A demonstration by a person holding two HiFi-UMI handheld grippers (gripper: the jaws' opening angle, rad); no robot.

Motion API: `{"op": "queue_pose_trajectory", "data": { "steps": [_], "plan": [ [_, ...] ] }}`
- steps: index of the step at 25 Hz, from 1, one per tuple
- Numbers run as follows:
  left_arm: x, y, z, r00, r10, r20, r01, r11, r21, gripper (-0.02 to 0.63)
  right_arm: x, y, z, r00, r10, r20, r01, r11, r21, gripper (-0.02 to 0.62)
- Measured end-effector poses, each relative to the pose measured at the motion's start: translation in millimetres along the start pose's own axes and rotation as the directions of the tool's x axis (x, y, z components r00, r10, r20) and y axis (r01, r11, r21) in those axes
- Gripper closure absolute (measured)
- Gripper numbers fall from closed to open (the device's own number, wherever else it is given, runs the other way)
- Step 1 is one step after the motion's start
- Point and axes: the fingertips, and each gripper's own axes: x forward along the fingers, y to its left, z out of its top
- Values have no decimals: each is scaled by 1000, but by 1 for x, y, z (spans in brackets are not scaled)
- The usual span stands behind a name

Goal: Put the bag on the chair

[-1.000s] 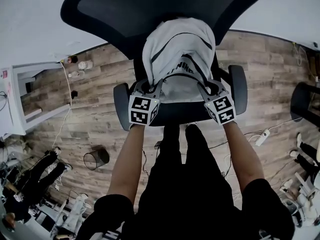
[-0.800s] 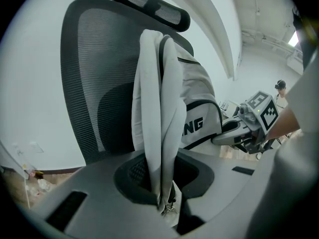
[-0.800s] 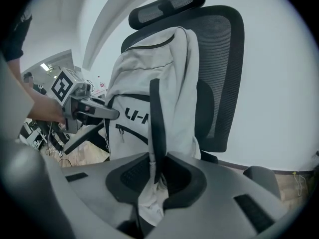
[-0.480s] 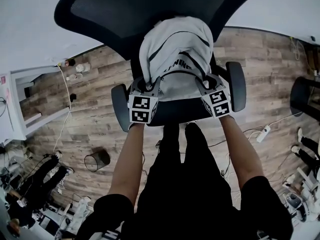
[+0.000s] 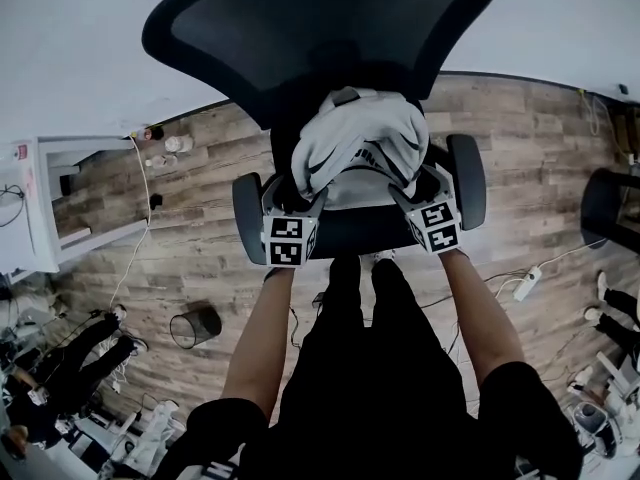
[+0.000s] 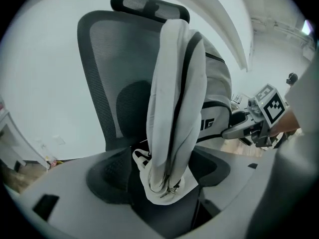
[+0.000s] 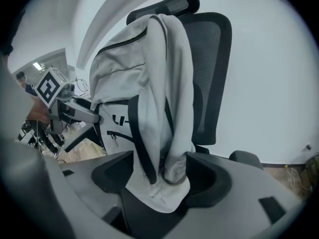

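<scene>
A grey backpack (image 5: 360, 143) with black trim stands on the seat (image 5: 350, 230) of a black mesh office chair (image 5: 320, 28) and leans on its backrest. My left gripper (image 5: 295, 193) is at the bag's left side and my right gripper (image 5: 415, 183) at its right side. In the left gripper view the jaws (image 6: 162, 176) are opening, and a grey shoulder strap (image 6: 172, 133) hangs loose between the pads. In the right gripper view the jaws (image 7: 160, 176) are opening too, wide around the other strap (image 7: 172, 133).
The chair's two armrests (image 5: 247, 218) (image 5: 468, 180) flank the grippers. On the wooden floor are a waste bin (image 5: 192, 320), a white cabinet (image 5: 40, 208), a power strip (image 5: 525, 280) with cables and another dark chair (image 5: 605, 203). The holder's legs are close to the seat.
Both pairs of jaws have come apart from the straps. The backpack has sunk lower and slumped onto the seat, against the backrest.
</scene>
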Motion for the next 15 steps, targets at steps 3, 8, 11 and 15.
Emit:
{"op": "queue_pose_trajectory", "data": {
  "steps": [3,8,11,15],
  "plan": [
    [-16,-5,3,1000,4,17,-4,1000,-1,253,-15,-3,9,999,-15,34,15,1000,-9,268],
    [-54,-11,35,991,62,119,-69,996,56,255,-50,-3,44,989,-17,148,22,999,-30,268],
    [-78,-13,66,977,88,197,-102,993,63,256,-72,4,75,975,-11,221,22,999,-49,268],
    [-103,-23,94,958,75,275,-106,989,99,262,-105,11,115,951,-24,310,43,998,-54,268]
  ]
}}
